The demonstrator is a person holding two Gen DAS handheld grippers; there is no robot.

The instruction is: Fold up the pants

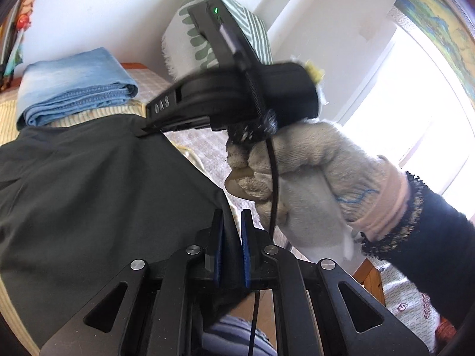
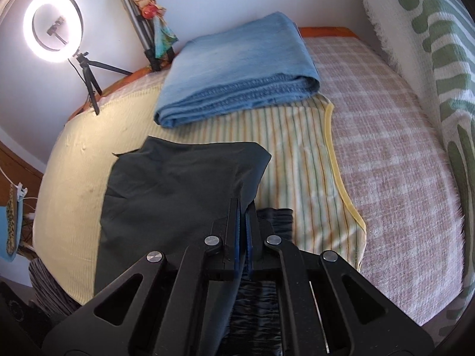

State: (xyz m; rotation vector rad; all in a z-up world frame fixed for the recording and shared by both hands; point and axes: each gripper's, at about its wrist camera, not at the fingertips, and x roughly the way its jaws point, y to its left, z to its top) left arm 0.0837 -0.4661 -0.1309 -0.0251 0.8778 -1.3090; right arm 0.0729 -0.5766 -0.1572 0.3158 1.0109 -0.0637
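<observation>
Dark green-black pants (image 1: 89, 184) hang lifted above the bed; they also fill the lower middle of the right wrist view (image 2: 166, 195), with the gathered elastic waistband (image 2: 261, 305) below the fingers. My left gripper (image 1: 231, 222) is shut on a fold of the pants' edge. My right gripper (image 2: 243, 207) is shut on the pants' other edge. In the left wrist view the right gripper (image 1: 145, 129) shows from the side, held by a gloved hand (image 1: 311, 178), its tip pinching the cloth.
Folded blue jeans (image 2: 237, 68) lie at the far side of the bed on a striped yellow sheet (image 2: 297, 148). A pink checked blanket (image 2: 400, 178) covers the right. A green patterned cushion (image 2: 430, 59) leans at right. A ring light (image 2: 53, 26) stands at left.
</observation>
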